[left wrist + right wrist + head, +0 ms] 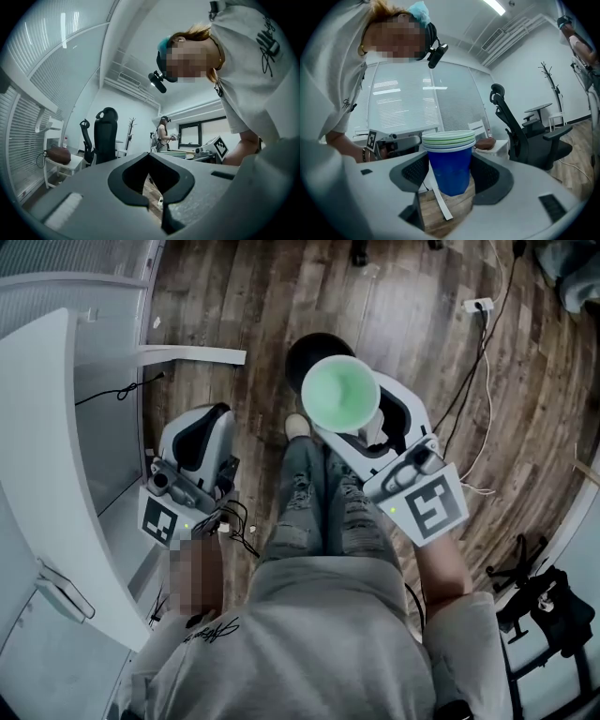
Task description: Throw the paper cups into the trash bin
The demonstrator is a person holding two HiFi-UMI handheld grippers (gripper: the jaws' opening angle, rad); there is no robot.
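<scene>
**Cups are hanging right over the bin, just need letting go**

The right gripper point(449, 176) is clamped on a nested stack of paper cups point(339, 395), blue on the outside and greenish inside. The stack stands upright between the jaws, mouth up. The left gripper point(149, 159) has its jaws closed with nothing in them, and it's low, off to the left of the bin and nearer the person, so it's not really in play.

The relation that matters: from the head view, the cups sit almost on top of a dark round shape point(307, 352) on the floor, which I'm fairly sure is the trash bin. The cups cover its nearer right part, and its far left rim peeks out behind them. So the bin lies below and slightly beyond the stack. I'd guess the right gripper only needs a small nudge forward and left before it opens. I can't tell how high the cups are above the bin.

Around the bin it's a dark wood plank floor point(412, 296). A white desk point(56, 474) is well to its left. A power strip point(478, 305) and loose cables lie off to its right. Further back there's a black office chair point(511, 126).
</scene>
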